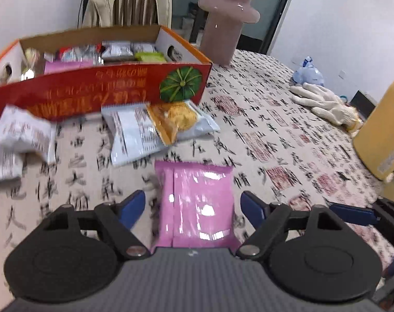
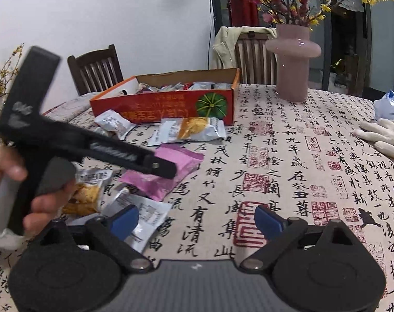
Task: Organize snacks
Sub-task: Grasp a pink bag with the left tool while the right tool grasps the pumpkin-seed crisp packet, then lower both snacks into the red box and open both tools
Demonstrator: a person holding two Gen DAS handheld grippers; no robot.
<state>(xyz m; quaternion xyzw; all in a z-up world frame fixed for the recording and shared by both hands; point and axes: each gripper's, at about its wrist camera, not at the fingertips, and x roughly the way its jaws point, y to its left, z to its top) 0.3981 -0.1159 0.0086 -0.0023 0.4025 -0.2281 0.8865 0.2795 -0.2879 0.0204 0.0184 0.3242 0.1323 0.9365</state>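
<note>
target: the pink packet (image 1: pixel 197 205) lies flat on the table, straight ahead of the left gripper (image 1: pixel 194 208) and between its two blue fingers (image 1: pixel 133 208), which flank it without touching.
long axis: the packet runs lengthways along the gripper's line of sight, its short width across the gap, so the jaws would close on its sides.
left gripper state: spread wide, holding nothing.
right gripper state: the right gripper (image 2: pixel 197 221) is also spread and empty, over bare cloth, with a silver packet (image 2: pixel 142 215) at its left finger.
nearer hand: the left one by far; in the right wrist view the left tool's black body (image 2: pixel 74 148) reaches over the pink packet (image 2: pixel 171 171), while the right gripper sits well apart from it.
destination: the red and orange box (image 1: pixel 98 88), open-topped and already holding snacks, stands beyond the packet and to the left.
other loose snacks: an orange packet (image 1: pixel 173 122) on a silver packet (image 1: pixel 134 135) just before the box; white packets (image 1: pixel 22 135) at far left.
surface: tablecloth (image 2: pixel 287 169) printed with black calligraphy and red seals; soft, so a flat packet may be awkward to pinch.
room: pink vase (image 2: pixel 293 59) with blossom, wooden chairs (image 2: pixel 95 70), white gloves (image 1: pixel 324 104), a yellow container (image 1: pixel 384 130) at right.
</note>
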